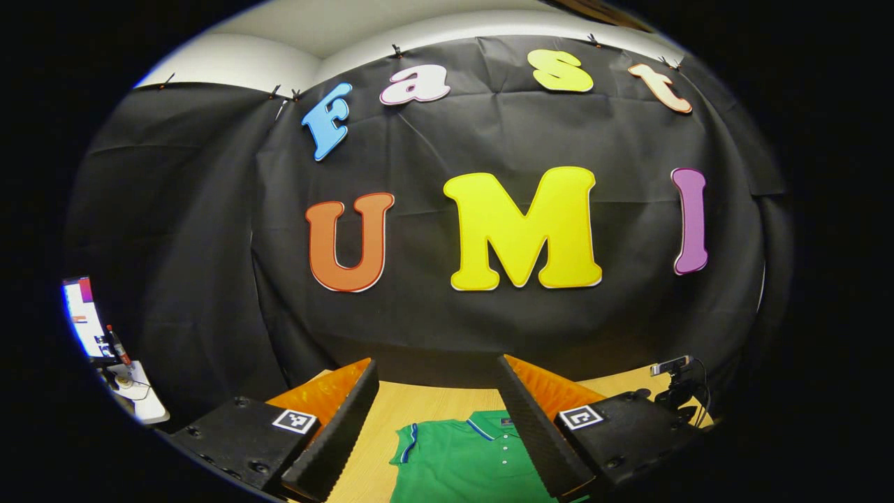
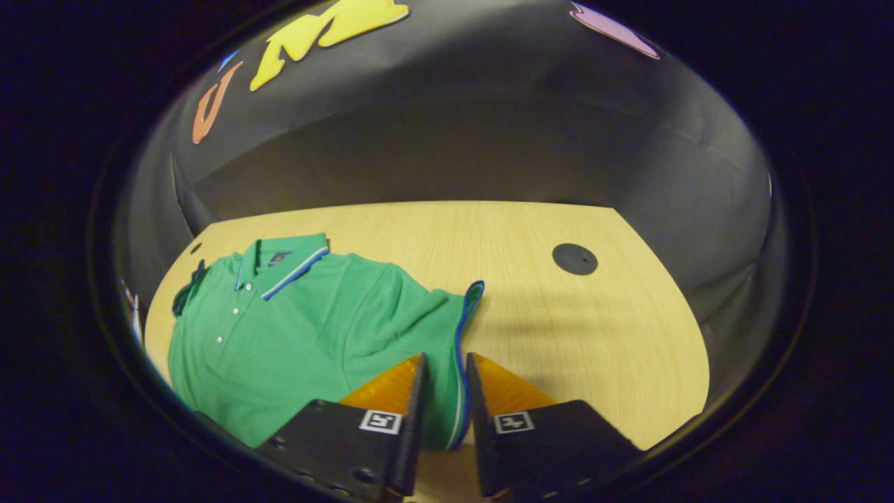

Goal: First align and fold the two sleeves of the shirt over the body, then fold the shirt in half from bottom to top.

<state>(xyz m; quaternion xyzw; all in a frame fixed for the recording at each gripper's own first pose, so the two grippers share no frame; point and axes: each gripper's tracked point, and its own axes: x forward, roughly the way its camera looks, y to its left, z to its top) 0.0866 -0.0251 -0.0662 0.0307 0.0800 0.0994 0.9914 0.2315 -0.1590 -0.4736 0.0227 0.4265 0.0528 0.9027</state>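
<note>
A green shirt [image 2: 293,328] lies flat on the wooden table [image 2: 559,328], collar toward the far wall, its 1 visible sleeve [image 2: 454,328] spread to the right with a blue-trimmed cuff. In the right gripper view, the right gripper [image 2: 445,370] sits low over that sleeve — its 2 fingers stand narrow, the cuff edge running between them, though I cannot tell if they press on the cloth. A dark round disc [image 2: 575,258] sits on the table to the far right. In the left gripper view, the left gripper [image 1: 436,398] hangs above the shirt's collar [image 1: 482,426], fingers spread wide, holding nothing. A small camera [image 1: 674,381] stands at the table's far right edge.
</note>
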